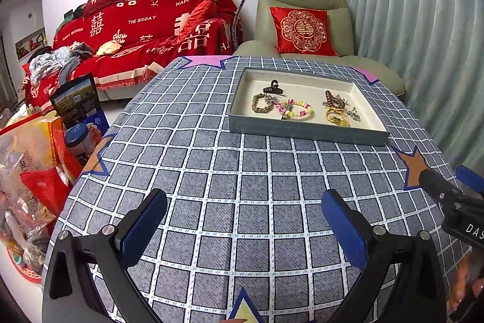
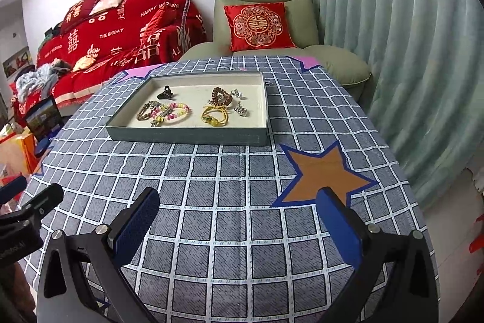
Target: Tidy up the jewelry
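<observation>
A shallow grey tray (image 1: 305, 131) (image 2: 187, 138) with a cream lining sits at the far side of the checked tablecloth. Inside lie a dark hair claw (image 1: 273, 87) (image 2: 166, 93), a brown bead bracelet (image 1: 262, 104) (image 2: 145, 111), a pink and yellow bead bracelet (image 1: 298, 108) (image 2: 174, 112), a brown beaded piece (image 1: 332, 100) (image 2: 220, 96), a gold bracelet (image 1: 335, 115) (image 2: 212, 114) and small silver pieces (image 1: 353, 114) (image 2: 242, 109). My left gripper (image 1: 243, 208) and my right gripper (image 2: 239, 208) both hover open above bare cloth near the table's front, well short of the tray, with nothing between their fingers.
The table (image 1: 242, 171) carries coloured star stickers, an orange one (image 2: 325, 174) just ahead of the right gripper. A green armchair with a red cushion (image 1: 302, 31) stands behind, a red-covered sofa (image 1: 136, 29) to the left, bags and boxes (image 1: 39, 147) on the floor, curtains (image 2: 393, 50) on the right.
</observation>
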Demonstrator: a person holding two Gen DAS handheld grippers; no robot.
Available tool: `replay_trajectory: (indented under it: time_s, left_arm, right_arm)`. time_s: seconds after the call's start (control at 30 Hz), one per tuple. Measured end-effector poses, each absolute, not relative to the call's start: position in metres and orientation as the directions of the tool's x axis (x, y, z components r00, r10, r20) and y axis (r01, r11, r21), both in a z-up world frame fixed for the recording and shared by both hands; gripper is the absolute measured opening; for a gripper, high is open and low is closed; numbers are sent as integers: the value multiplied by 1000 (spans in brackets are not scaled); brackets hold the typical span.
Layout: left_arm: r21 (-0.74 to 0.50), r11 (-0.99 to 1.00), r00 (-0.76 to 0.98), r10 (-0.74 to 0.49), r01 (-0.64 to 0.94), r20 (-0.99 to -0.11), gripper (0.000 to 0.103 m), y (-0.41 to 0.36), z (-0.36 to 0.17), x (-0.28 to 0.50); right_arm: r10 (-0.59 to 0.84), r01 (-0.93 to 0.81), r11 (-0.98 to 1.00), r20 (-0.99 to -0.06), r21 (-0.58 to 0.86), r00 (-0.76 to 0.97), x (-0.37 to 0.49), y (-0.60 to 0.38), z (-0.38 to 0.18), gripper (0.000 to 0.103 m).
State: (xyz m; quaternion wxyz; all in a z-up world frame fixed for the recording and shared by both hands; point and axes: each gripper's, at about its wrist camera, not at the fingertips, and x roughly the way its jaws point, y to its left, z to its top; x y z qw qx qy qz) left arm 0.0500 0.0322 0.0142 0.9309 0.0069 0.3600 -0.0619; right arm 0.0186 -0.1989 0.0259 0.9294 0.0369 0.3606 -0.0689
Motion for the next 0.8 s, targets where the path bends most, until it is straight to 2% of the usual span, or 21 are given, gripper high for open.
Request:
replay_trajectory:
  time_s: [0.8]
  left_arm:
    - [-50,993,727,-115,111,-677,103,38,9,53]
  right_arm:
    - [-112,157,988,-665,7,738,14,-195,32,103]
